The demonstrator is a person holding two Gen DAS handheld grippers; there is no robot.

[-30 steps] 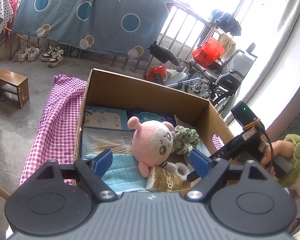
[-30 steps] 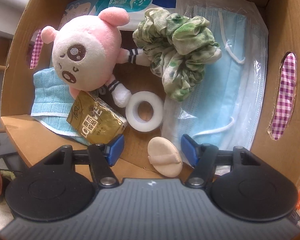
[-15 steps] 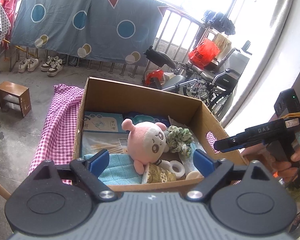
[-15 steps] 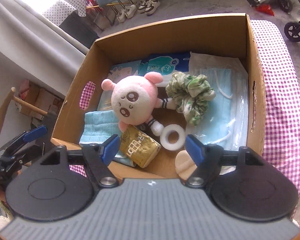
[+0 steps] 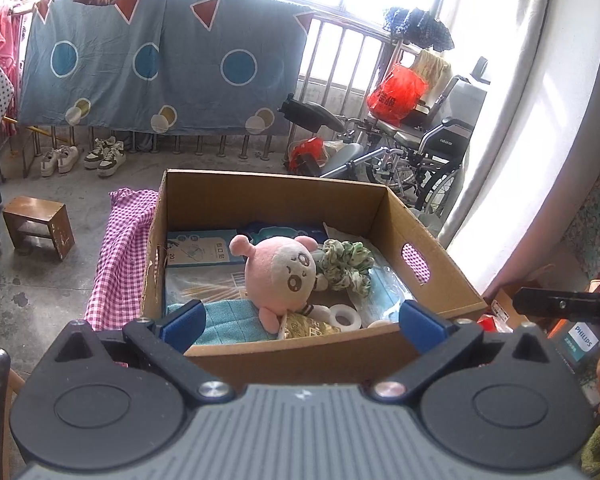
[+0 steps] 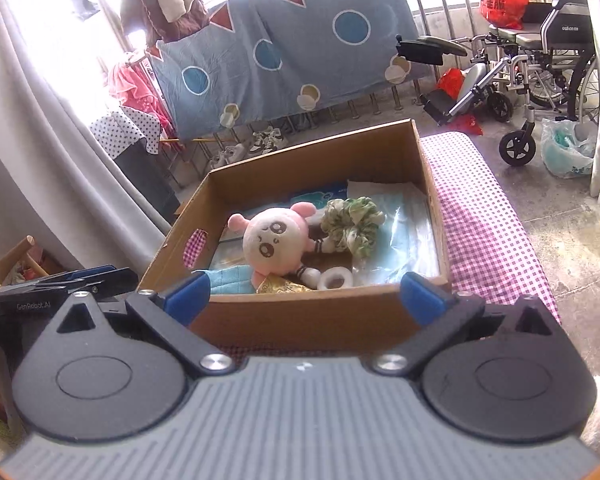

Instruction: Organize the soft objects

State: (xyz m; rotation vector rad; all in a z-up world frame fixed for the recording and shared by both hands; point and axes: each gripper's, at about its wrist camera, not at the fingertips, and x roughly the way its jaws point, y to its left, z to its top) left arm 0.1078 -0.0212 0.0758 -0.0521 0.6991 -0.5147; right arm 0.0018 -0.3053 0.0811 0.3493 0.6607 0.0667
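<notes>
Both tongs are wide open and empty: the left tongs (image 5: pixel 301 322) hover just outside the near wall of the cardboard box (image 5: pixel 331 354), the right tongs (image 6: pixel 303 298) likewise, and each pair's jaws have just been opening, nothing between them. The right tongs also show at the right edge of the left view, a black bar beside a carton reading "PHILIPS" (image 5: pixel 581 340).

Inside the box, the pink plush toy (image 5: pixel 280 272) lies at the middle, round head toward the near-left corner in the right view, striped legs trailing toward the near wall, long axis slanting across the floor of the box. Touching it on the far-right side is a crinkly green-and-white scrunchie (image 5: pixel 345 266). A ribbed light-blue towel (image 5: pixel 230 320) sits folded in the near-left corner. A shiny gold packet (image 5: pixel 305 326) with print too small to read lies against the near wall, a white tape roll (image 5: pixel 345 314) just beside it. Clear-wrapped blue face masks (image 6: pixel 403 236) line the right side. A flat pale-blue pack (image 5: pixel 202 248) rests at the far-left.

The box stands on a pink checked cloth (image 6: pixel 483 216).
</notes>
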